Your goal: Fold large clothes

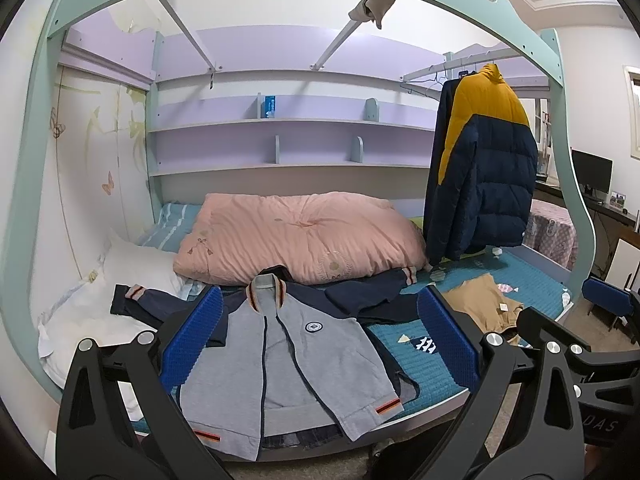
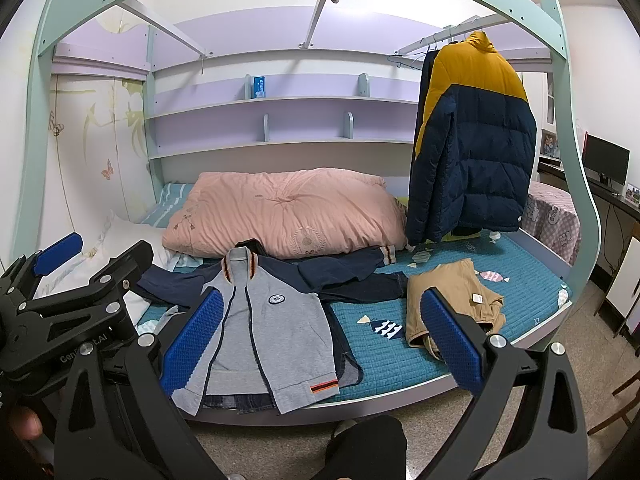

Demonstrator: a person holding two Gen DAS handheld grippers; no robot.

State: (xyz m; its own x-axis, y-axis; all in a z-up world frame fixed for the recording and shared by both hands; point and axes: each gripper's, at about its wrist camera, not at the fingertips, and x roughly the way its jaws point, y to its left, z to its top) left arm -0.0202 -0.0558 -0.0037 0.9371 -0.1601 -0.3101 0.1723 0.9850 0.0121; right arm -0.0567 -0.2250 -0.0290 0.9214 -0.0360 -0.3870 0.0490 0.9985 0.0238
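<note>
A grey zip jacket [image 1: 288, 364] with navy sleeves and striped collar lies open, front up, on the teal bed cover; it also shows in the right wrist view [image 2: 272, 340]. Its hem hangs over the bed's front edge. My left gripper [image 1: 320, 340] is open and empty, held in front of the jacket, apart from it. My right gripper [image 2: 320, 336] is open and empty, also short of the bed. The left gripper shows at the left of the right wrist view [image 2: 60, 280].
A tan garment [image 2: 452, 304] lies folded on the bed [image 2: 400, 360] to the right. A pink quilt [image 2: 280, 212] and white pillow [image 1: 132, 272] lie behind. A yellow and navy puffer coat [image 2: 472, 140] hangs at right. A desk with monitor [image 2: 604, 160] stands far right.
</note>
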